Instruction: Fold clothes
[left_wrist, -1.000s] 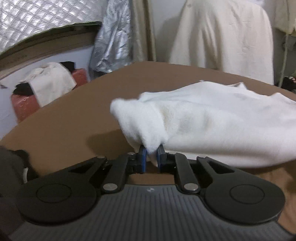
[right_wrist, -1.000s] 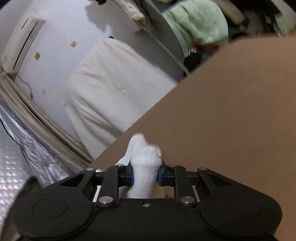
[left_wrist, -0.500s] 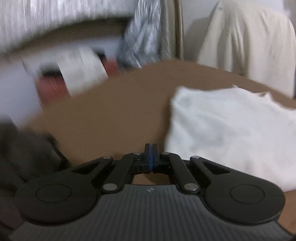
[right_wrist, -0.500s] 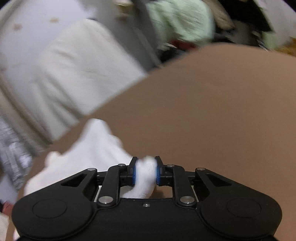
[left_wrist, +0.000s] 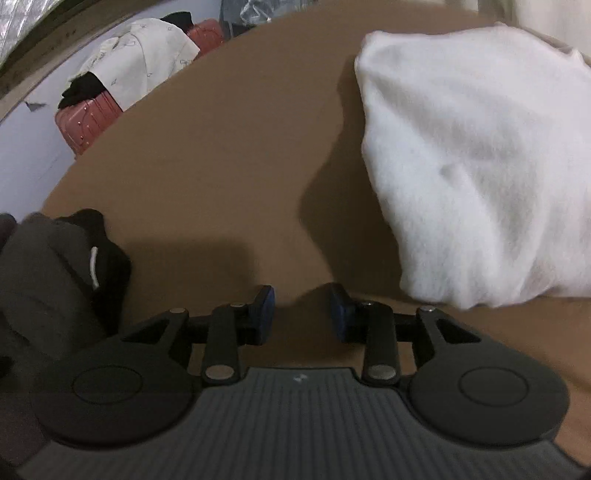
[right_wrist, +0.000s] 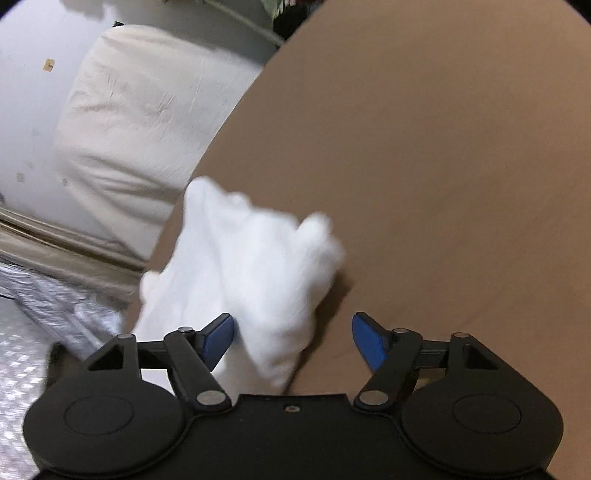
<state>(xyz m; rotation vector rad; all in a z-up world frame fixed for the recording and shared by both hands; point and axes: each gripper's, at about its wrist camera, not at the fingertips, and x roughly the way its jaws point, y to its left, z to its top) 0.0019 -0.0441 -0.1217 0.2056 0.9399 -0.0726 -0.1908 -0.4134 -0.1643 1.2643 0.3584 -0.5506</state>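
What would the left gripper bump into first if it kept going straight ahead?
Probably the bare brown table. The left gripper, jaws opening and empty, points down at it; the white garment lies off to its right.
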